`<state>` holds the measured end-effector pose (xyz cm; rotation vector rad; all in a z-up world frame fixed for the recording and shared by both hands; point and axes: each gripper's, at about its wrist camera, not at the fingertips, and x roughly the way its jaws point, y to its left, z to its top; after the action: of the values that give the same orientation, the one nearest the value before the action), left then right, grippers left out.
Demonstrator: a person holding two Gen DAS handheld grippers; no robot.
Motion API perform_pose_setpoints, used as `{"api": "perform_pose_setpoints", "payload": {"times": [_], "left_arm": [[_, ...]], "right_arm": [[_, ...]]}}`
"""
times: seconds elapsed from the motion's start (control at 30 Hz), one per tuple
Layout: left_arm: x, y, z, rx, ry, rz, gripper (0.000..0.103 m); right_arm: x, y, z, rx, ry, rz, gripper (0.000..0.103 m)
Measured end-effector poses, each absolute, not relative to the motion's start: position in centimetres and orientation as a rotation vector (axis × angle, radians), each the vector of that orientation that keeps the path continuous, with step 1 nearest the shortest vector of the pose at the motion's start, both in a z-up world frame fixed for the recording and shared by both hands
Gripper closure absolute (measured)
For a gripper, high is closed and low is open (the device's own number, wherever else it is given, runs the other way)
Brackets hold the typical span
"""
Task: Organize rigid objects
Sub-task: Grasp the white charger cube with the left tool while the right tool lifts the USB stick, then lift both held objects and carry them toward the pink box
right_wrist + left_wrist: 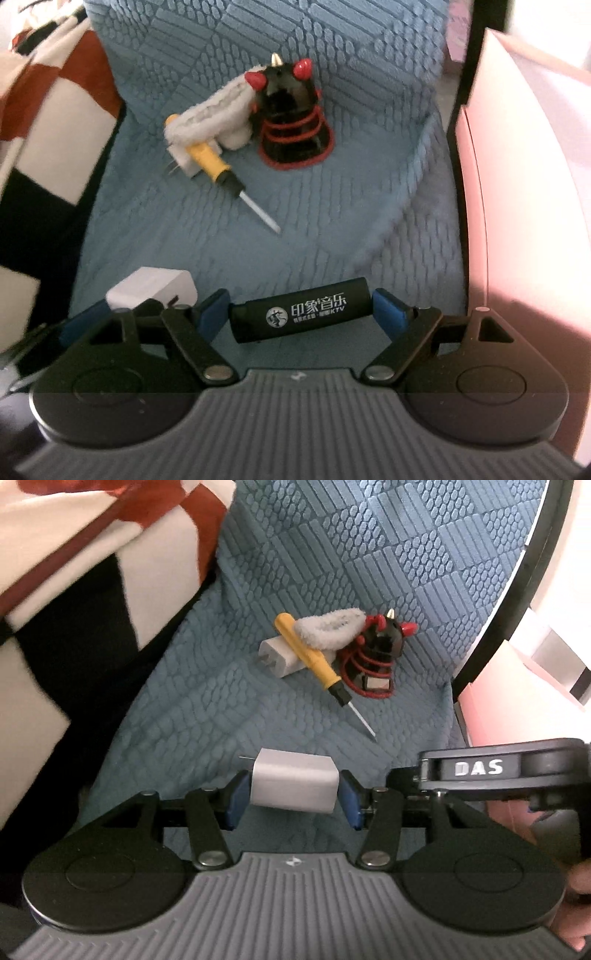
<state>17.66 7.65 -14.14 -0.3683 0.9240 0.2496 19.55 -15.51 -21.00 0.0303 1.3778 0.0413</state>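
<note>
A: What did each hand have?

B: The left gripper (293, 794) was clamped on a white charger (293, 784), blue pads (236, 799) pressing its two flat sides, prongs pointing off to one side. The right gripper (301, 314) was closed on a black lighter (299, 312), held lengthwise, one pad on each end. Both were held up over the blue cloth (332, 572), side by side.

A: How would you judge those grips?

B: The charger looked light, hard and boxy, with smooth plastic that could slide. Flat faces suited the pads, though, and they sat near its middle, so it seemed secure. The lighter worried me more. It was stiff and light, but glossy, and an end-to-end hold leaves small contact patches. A knock could pivot it out.

A: And what was left on the cloth?

B: A small heap, well beyond both grippers. A second charger (279, 657) lay under a screwdriver (314, 657), which leaned across it. I'd take the screwdriver by its yellow handle, not the thin slick shaft. A fuzzy white piece (328, 627) draped over the handle's end, soft, so it would drag along. Beside it stood a black figure (384, 638) with red horns, touching a coil of red cord (364, 675). It looked hard, maybe brittle at the horns, so grip the body.

A: Where would they go?

B: Possibly the pink box (517, 184) on the right, but I couldn't tell.
</note>
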Motion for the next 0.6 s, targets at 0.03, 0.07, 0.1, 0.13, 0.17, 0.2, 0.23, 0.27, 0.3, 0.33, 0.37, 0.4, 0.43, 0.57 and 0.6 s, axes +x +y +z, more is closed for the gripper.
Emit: {"api": "perform_pose_setpoints", "payload": {"times": [0.03,0.07,0.1,0.13,0.17,0.2,0.23,0.27,0.3,0.33,0.37,0.4,0.43,0.57,0.6], "left_arm": [[17.2,7.8,-14.0,-0.377,0.929,0.25,0.046],[17.0,7.9,-14.0,-0.381,0.933,0.251,0.046],[16.5,8.0,-13.8,-0.385,0.932,0.257,0.046],[16.1,8.1,-13.7,-0.392,0.931,0.265,0.046],[15.8,8.2,-13.5,-0.4,0.932,0.27,0.046],[15.4,8.3,-13.4,-0.412,0.932,0.275,0.046],[15.1,8.4,-13.2,-0.422,0.934,0.277,0.046],[14.7,8.4,-13.1,-0.428,0.935,0.278,0.046],[14.4,8.4,-12.9,-0.433,0.937,0.282,0.046],[14.1,8.3,-12.8,-0.438,0.941,0.286,0.046],[13.7,8.3,-12.8,-0.452,0.947,0.292,0.046],[13.4,8.3,-12.8,-0.467,0.953,0.294,0.046],[13.3,8.3,-13.0,-0.479,0.958,0.292,0.046],[13.1,8.4,-13.4,-0.509,0.982,0.29,0.046],[13.1,8.4,-13.4,-0.507,0.98,0.287,0.045]], "right_arm": [[19.1,-15.5,-20.7,0.046,1.374,0.038,0.017],[18.6,-15.7,-20.4,0.063,1.369,0.037,0.017],[18.1,-15.9,-20.2,0.083,1.373,0.032,0.017],[17.7,-15.9,-20.1,0.089,1.375,0.031,0.017],[17.2,-15.9,-19.9,0.087,1.371,0.034,0.017],[16.7,-15.8,-19.7,0.074,1.364,0.036,0.017],[16.2,-15.8,-19.6,0.065,1.36,0.034,0.017],[15.7,-15.7,-19.5,0.058,1.358,0.033,0.017],[15.2,-15.6,-19.4,0.051,1.354,0.038,0.017],[14.6,-15.5,-19.4,0.046,1.348,0.043,0.017],[14.1,-15.4,-19.3,0.042,1.34,0.051,0.017],[13.5,-15.2,-19.0,0.04,1.334,0.065,0.017],[13.0,-15.0,-18.9,0.033,1.332,0.076,0.017],[11.8,-14.1,-18.4,-0.034,1.298,0.096,0.017],[11.7,-14.0,-18.4,-0.055,1.292,0.104,0.017]]}}
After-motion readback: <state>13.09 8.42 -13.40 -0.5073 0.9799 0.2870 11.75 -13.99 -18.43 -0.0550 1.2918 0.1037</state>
